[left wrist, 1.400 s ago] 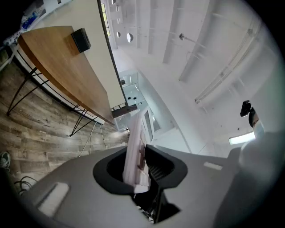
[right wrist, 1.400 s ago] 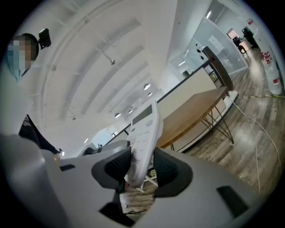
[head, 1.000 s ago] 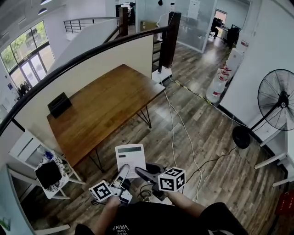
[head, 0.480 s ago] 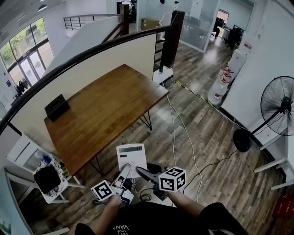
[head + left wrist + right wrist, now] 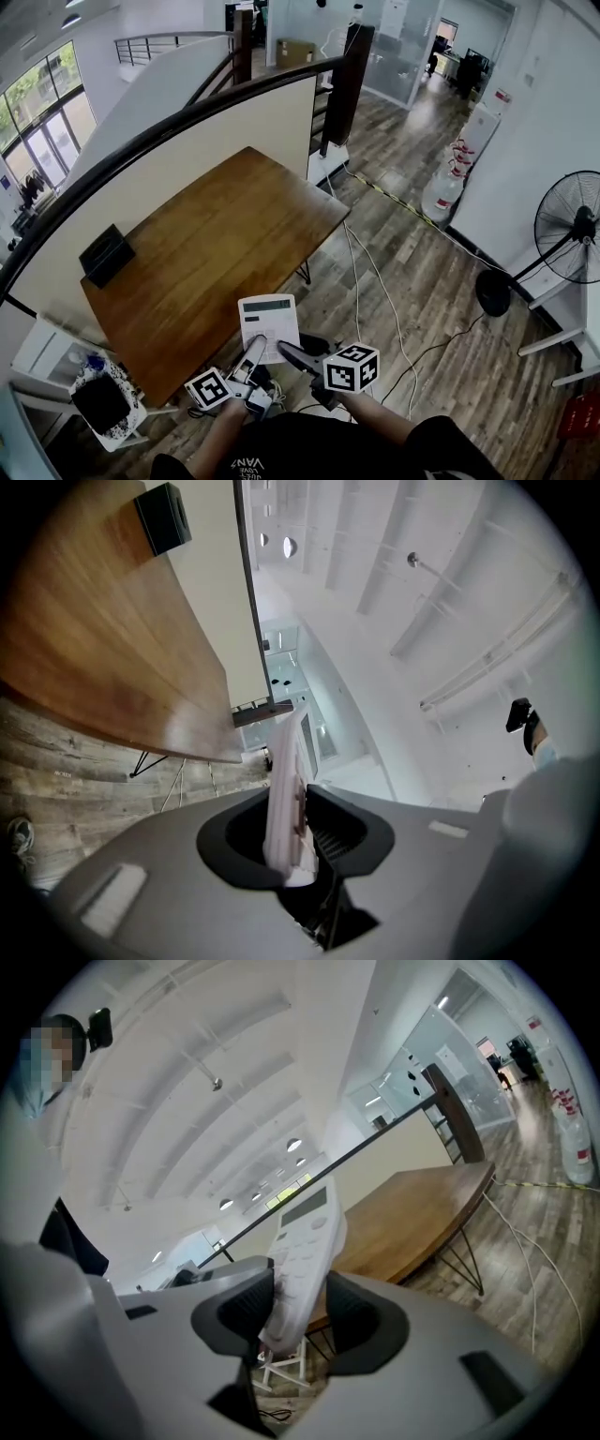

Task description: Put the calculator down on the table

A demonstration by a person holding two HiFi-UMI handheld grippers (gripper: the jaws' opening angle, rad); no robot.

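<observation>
A white calculator with a grey display is held flat in the air, just off the near corner of the brown wooden table. My left gripper is shut on its near edge from the left, and my right gripper is shut on the same edge from the right. In the left gripper view the calculator stands edge-on between the pads of the left gripper, with the table ahead. In the right gripper view the calculator sits between the pads of the right gripper.
A black box lies at the table's far left end, by a low partition wall. A white side stand with a dark thing on it is at lower left. Cables run over the wooden floor; a standing fan is at right.
The table has come nearer and now reaches close under the calculator. Both grippers keep the same hold on the calculator.
</observation>
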